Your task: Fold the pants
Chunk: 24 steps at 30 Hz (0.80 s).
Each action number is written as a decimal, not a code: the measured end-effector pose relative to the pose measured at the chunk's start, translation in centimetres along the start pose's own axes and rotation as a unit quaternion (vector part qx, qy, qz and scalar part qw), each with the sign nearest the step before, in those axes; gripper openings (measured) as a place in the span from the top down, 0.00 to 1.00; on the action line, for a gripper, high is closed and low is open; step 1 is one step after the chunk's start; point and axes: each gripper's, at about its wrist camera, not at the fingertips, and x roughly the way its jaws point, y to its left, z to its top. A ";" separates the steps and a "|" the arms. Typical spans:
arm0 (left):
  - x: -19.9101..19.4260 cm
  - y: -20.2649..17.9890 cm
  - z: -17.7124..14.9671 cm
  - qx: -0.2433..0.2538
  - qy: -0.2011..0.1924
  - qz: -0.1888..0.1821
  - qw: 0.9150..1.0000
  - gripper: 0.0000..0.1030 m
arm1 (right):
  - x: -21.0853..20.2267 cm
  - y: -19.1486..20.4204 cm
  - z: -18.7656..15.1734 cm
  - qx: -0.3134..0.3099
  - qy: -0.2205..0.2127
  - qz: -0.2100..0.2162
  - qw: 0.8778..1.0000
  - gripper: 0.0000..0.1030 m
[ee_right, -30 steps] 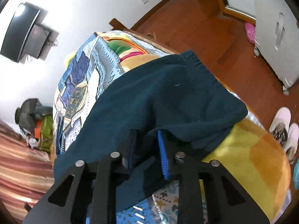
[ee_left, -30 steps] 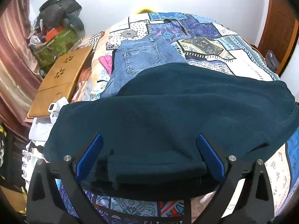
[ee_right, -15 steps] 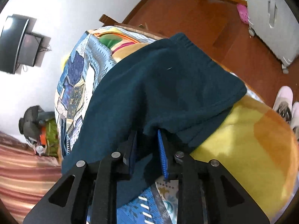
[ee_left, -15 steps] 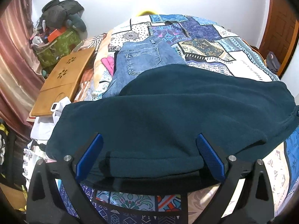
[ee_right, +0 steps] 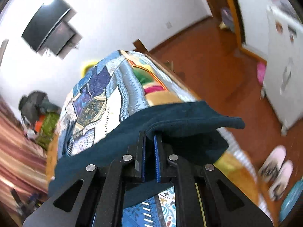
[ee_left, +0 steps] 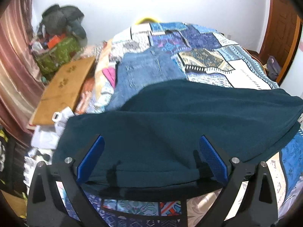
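Dark teal fleece pants (ee_left: 180, 121) lie spread across the near part of the patchwork bed (ee_left: 208, 56). My left gripper (ee_left: 151, 157) is open, its blue pads wide apart over the near hem of the pants, holding nothing. In the right wrist view my right gripper (ee_right: 149, 141) is shut on an edge of the same teal pants (ee_right: 170, 121) and holds it lifted above the bed's right side, with the fabric draped over the fingers.
Folded blue jeans (ee_left: 147, 73) lie behind the teal pants. A wooden lap tray (ee_left: 62, 90) and a pile of clothes and bags (ee_left: 58, 43) are at the left. To the right of the bed are wooden floor (ee_right: 217, 71), slippers (ee_right: 274, 172) and a white cabinet (ee_right: 284, 66).
My right gripper has lifted the pants edge and tilted up, so the fabric now hangs higher. The left gripper stays open over the hem, shifted slightly back.
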 end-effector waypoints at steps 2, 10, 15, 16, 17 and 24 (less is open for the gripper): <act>1.2 0.0 -0.4 -0.004 0.022 -0.006 1.000 0.02 | 1.0 -0.1 -0.7 -0.011 0.013 -0.014 1.000 0.93; 3.2 1.2 -2.7 -0.042 0.049 -0.045 0.997 0.01 | 4.2 -2.5 -3.8 -0.013 0.072 -0.057 0.996 0.92; 2.6 1.4 -2.8 -0.037 0.043 -0.041 0.998 0.01 | 2.7 -1.3 -3.4 -0.056 0.072 -0.101 0.991 0.81; 2.4 1.6 -2.8 -0.036 0.039 -0.037 0.998 0.01 | 2.4 -1.0 -3.3 -0.063 0.073 -0.107 0.990 0.81; 2.0 1.8 -2.8 -0.036 0.034 -0.033 0.998 0.01 | 2.0 -0.5 -3.2 -0.072 0.072 -0.113 0.988 0.81; -0.1 5.8 -2.2 -0.053 -0.005 0.019 0.998 0.01 | -0.3 5.9 -2.0 -0.139 0.028 -0.059 0.988 0.68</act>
